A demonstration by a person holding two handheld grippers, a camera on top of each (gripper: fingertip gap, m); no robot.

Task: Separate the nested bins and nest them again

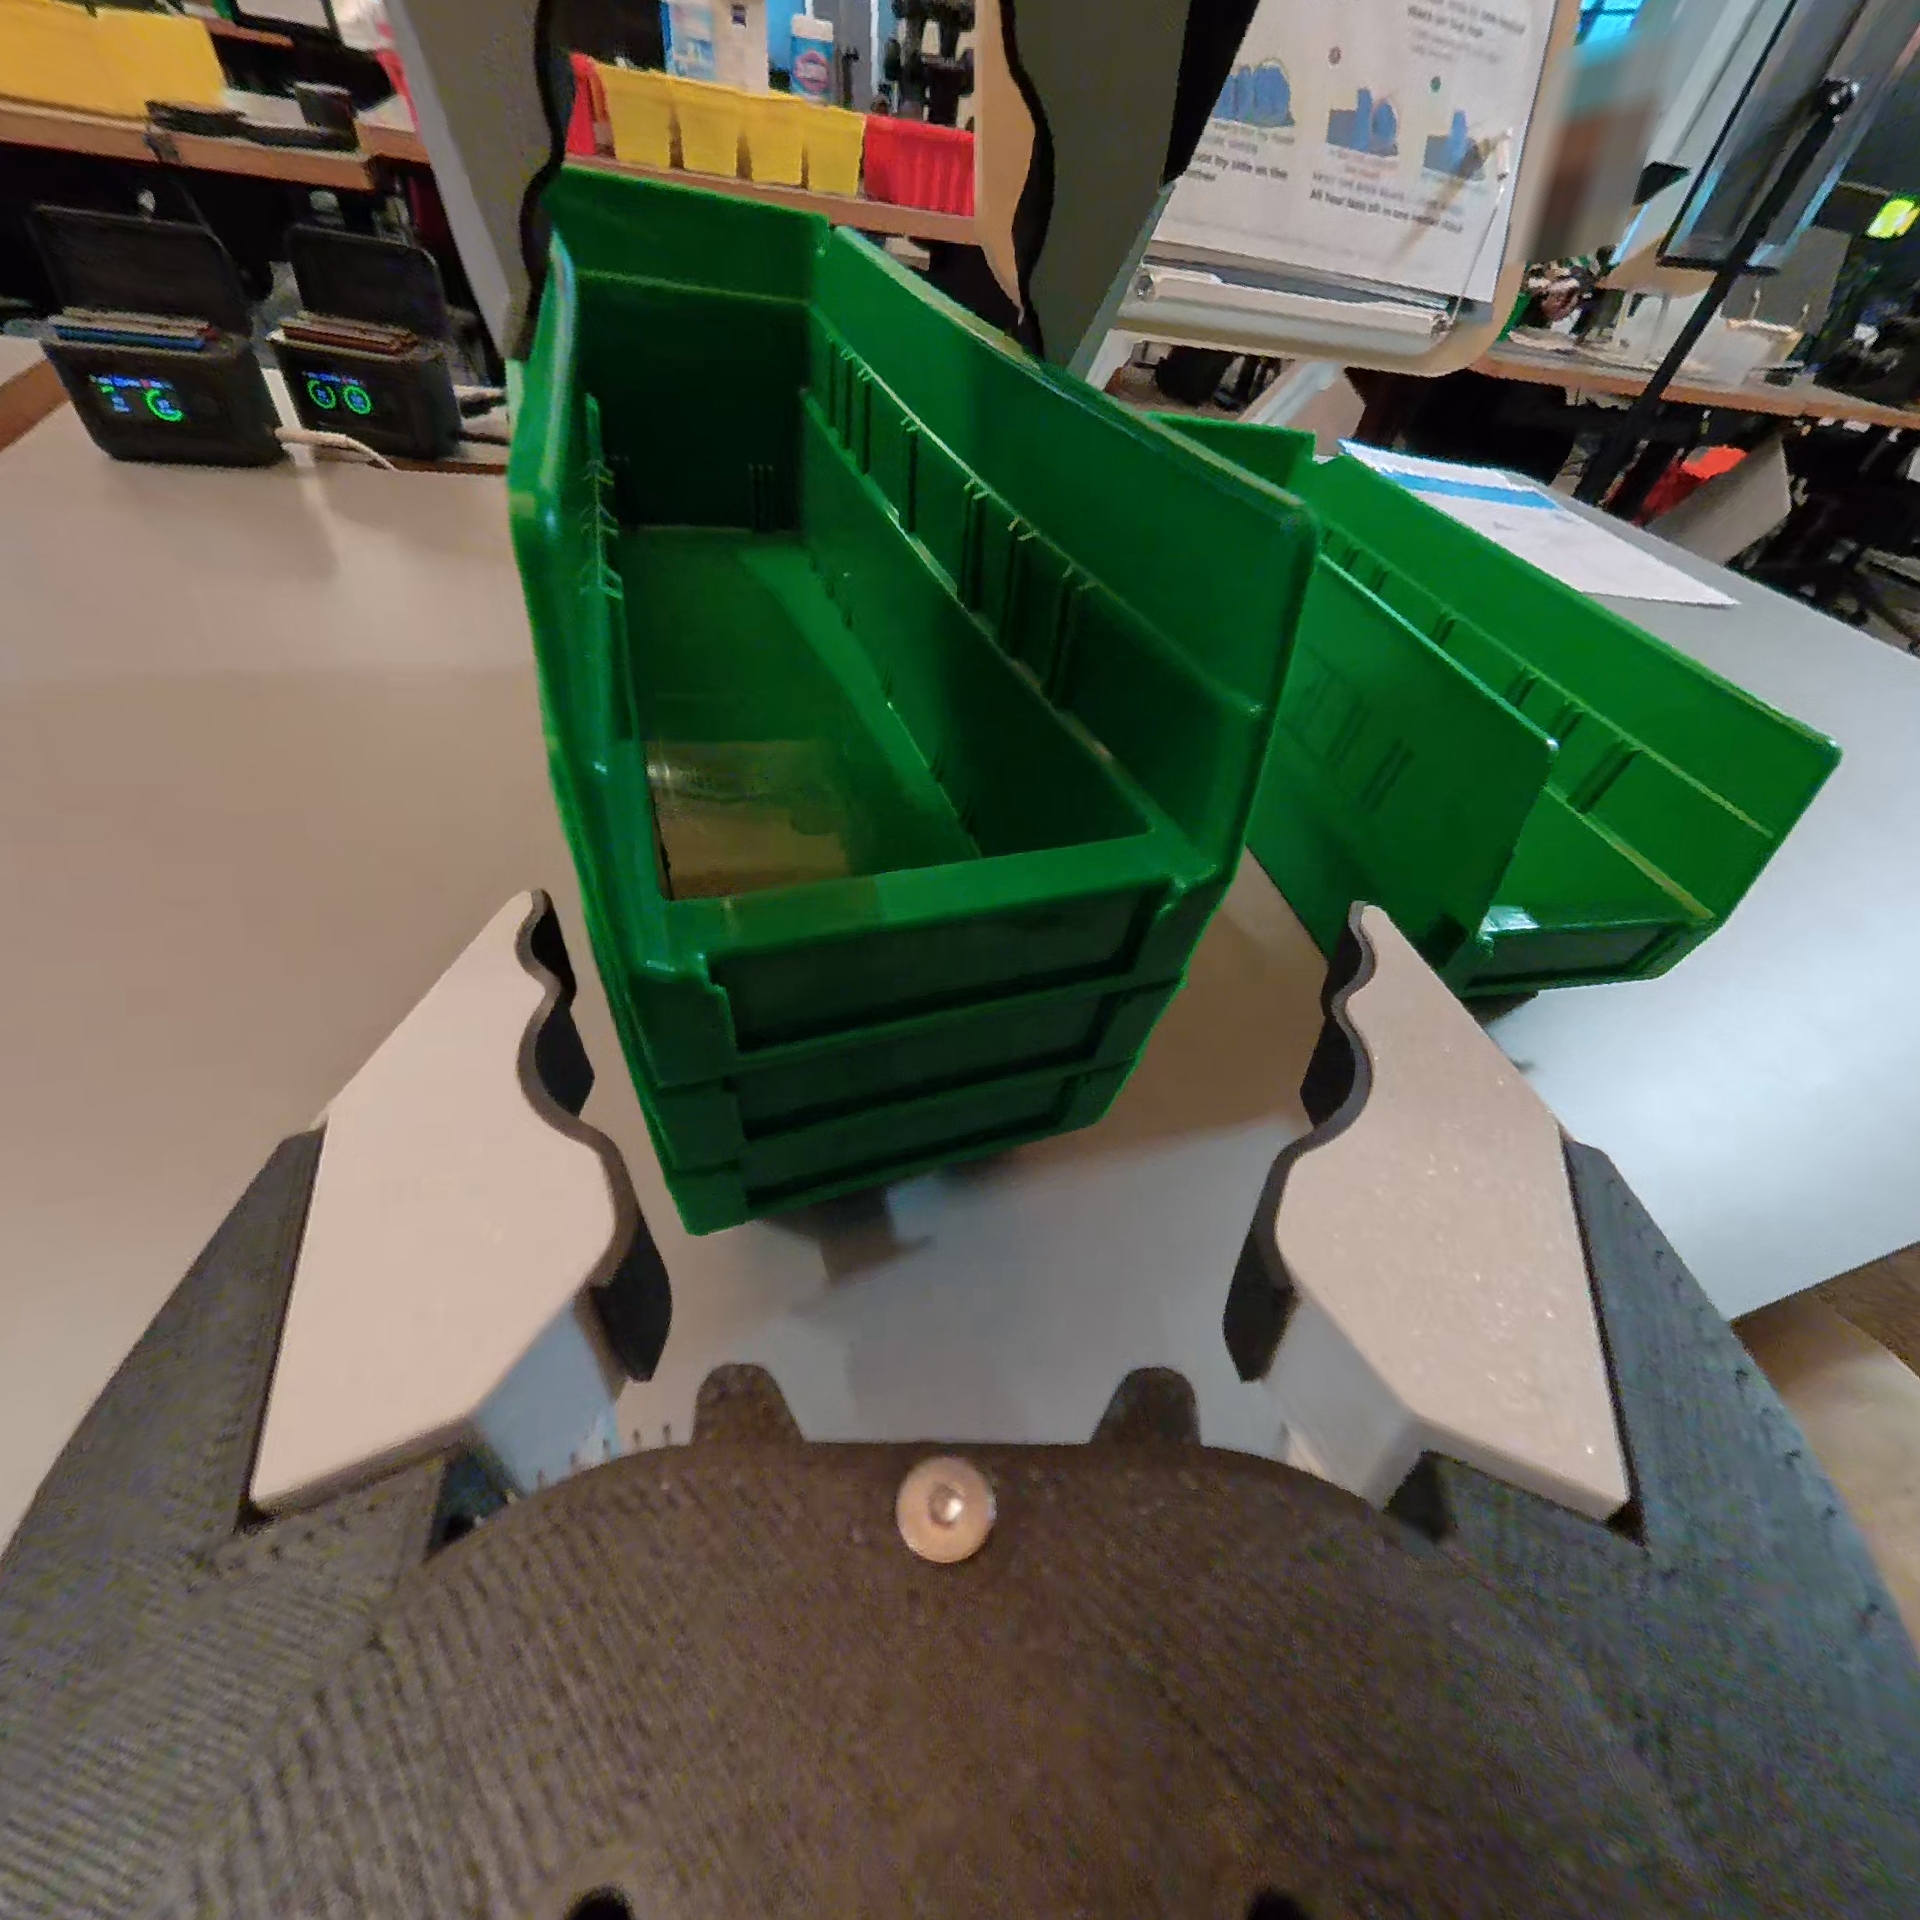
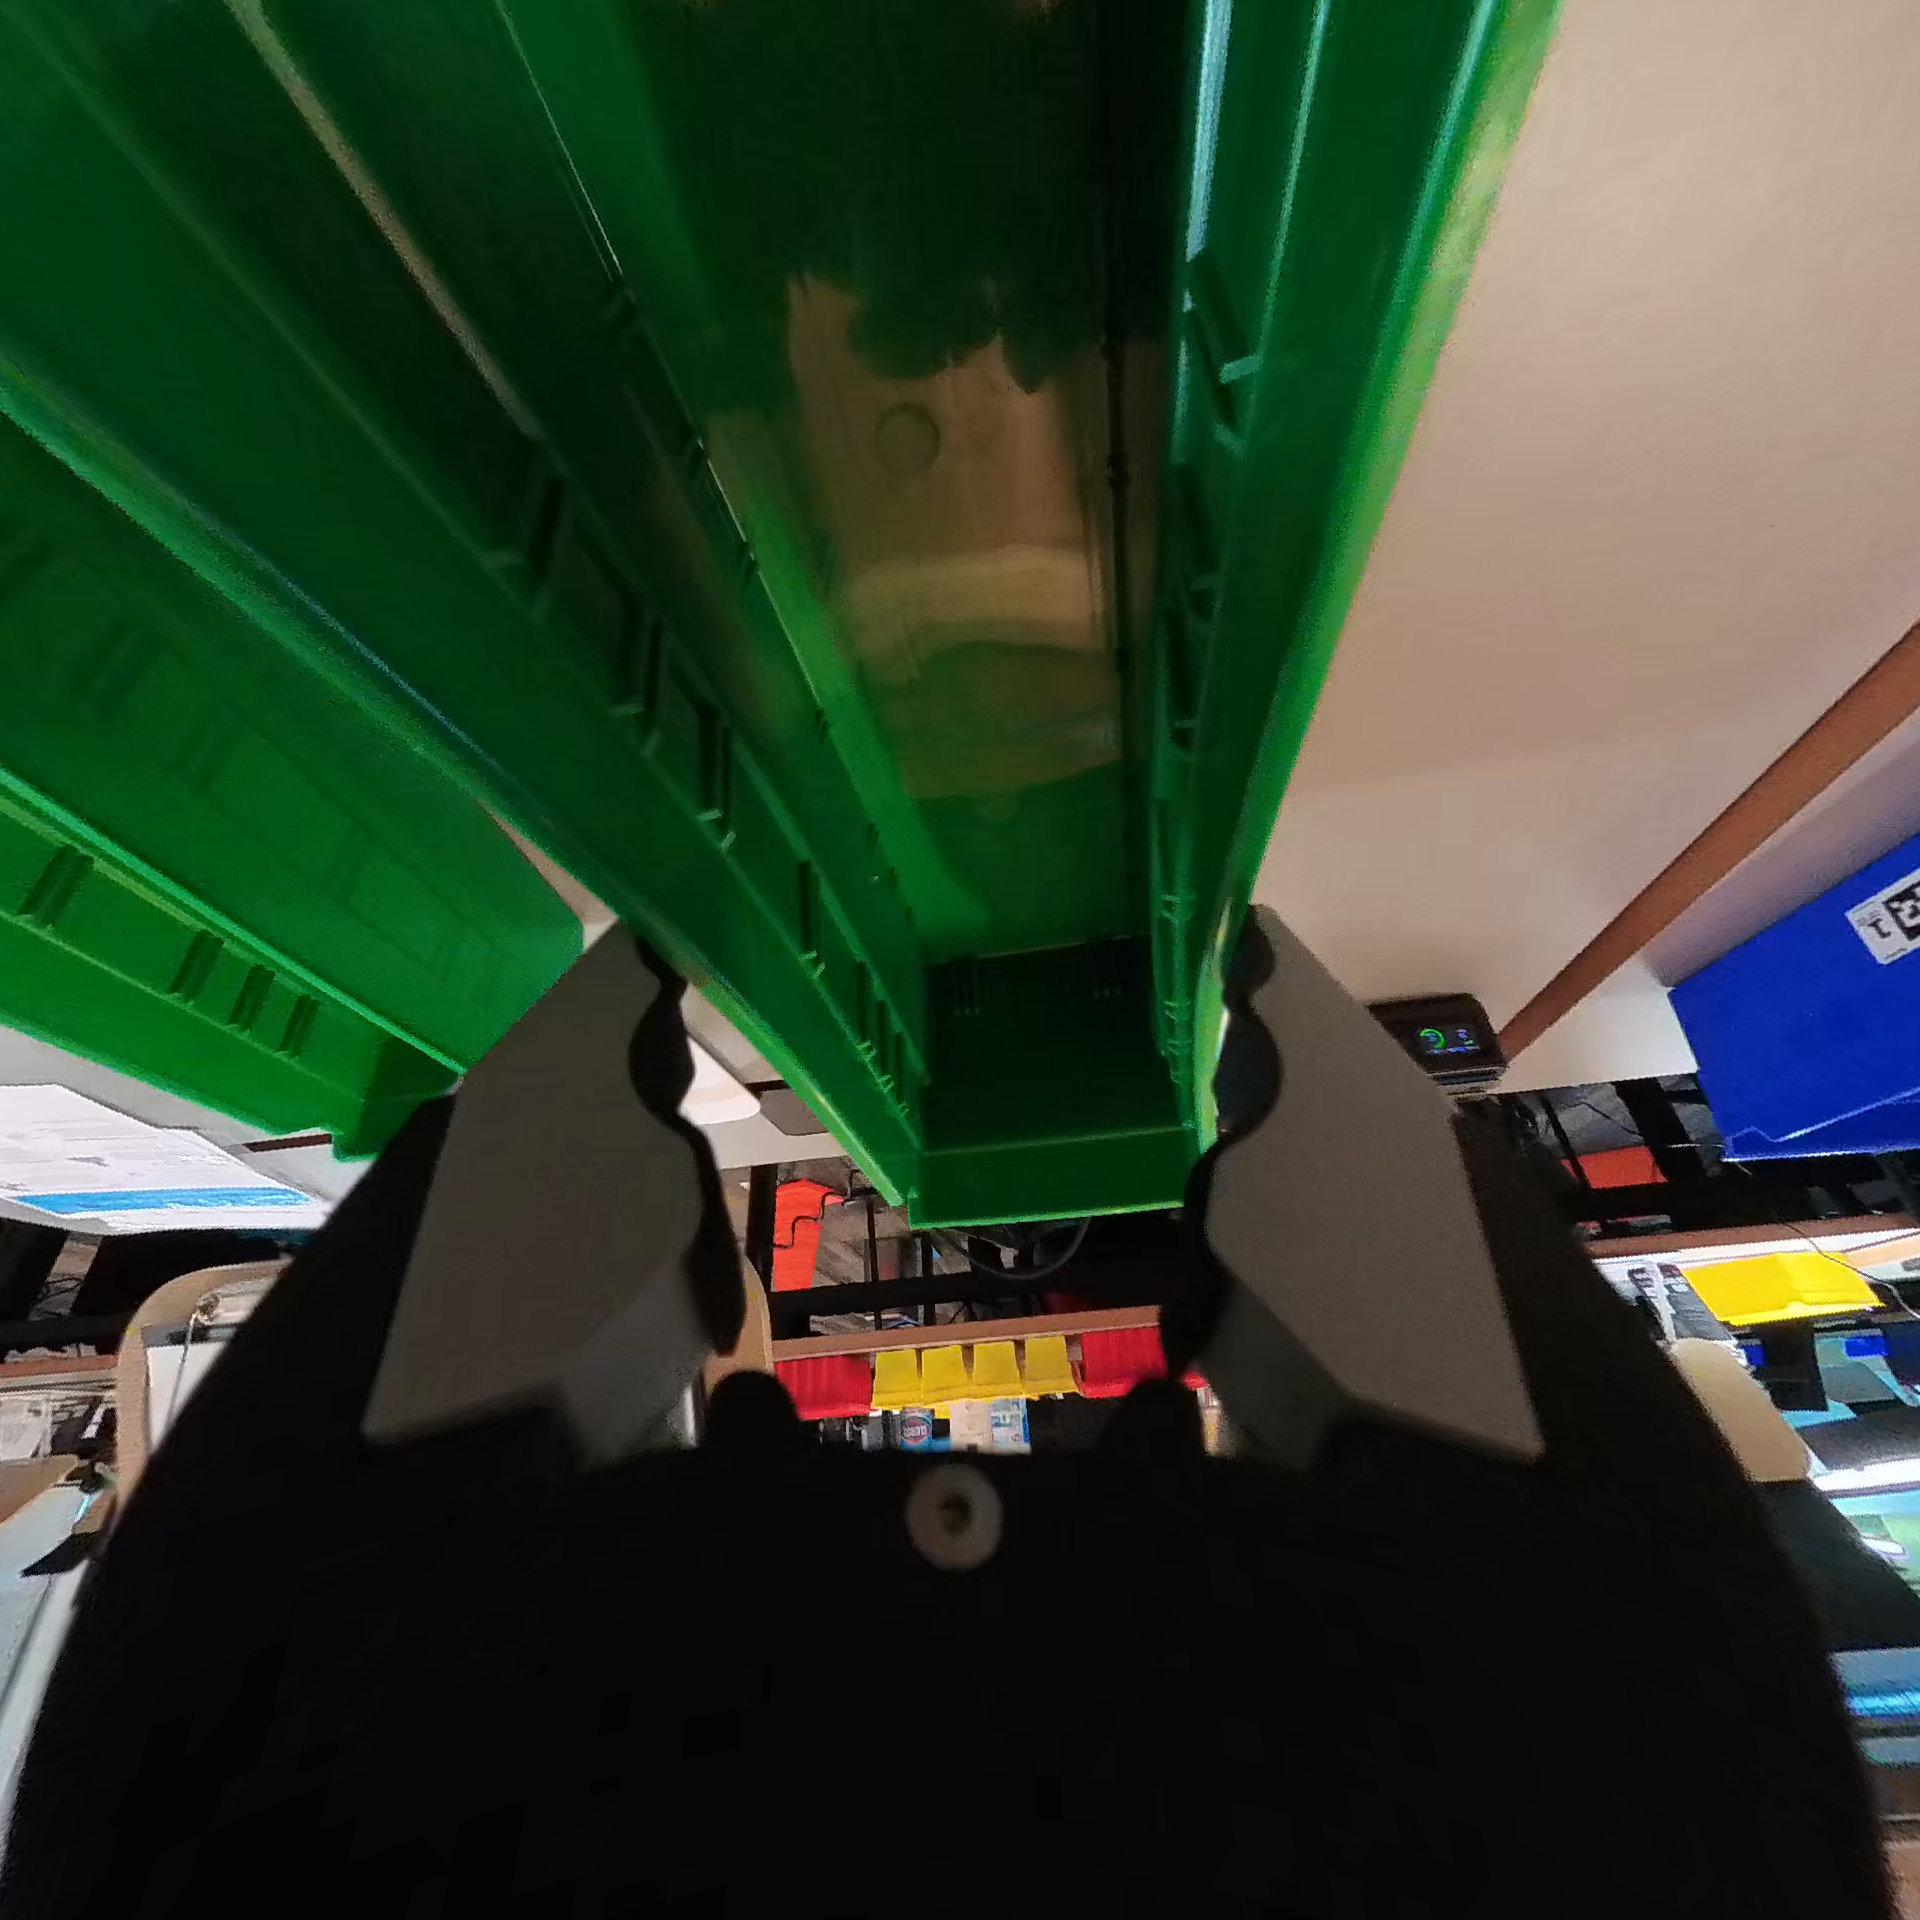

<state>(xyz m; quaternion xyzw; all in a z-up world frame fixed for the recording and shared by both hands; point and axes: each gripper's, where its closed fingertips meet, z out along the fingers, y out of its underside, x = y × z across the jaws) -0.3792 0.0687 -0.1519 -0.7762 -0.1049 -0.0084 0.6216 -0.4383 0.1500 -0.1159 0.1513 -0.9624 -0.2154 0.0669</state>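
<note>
Stack of nested green bins (image 1: 894, 790) sits on the grey table (image 1: 260, 727), three front lips showing. Left hand-held gripper (image 1: 951, 1023) spread wide, one finger either side of the stack's front end, not touching. Right hand-held gripper (image 2: 951, 1049) also spread, straddling the stack's far end; right finger against the rim, no visible clamp. Separate green bin (image 1: 1558, 748) lies just beside, tilted.

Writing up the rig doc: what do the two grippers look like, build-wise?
Left gripper and right gripper match: rough black printed body, silver screw at centre, two light grey wedge fingers with wavy black inner pads. No cables, markings or sleeves visible.
</note>
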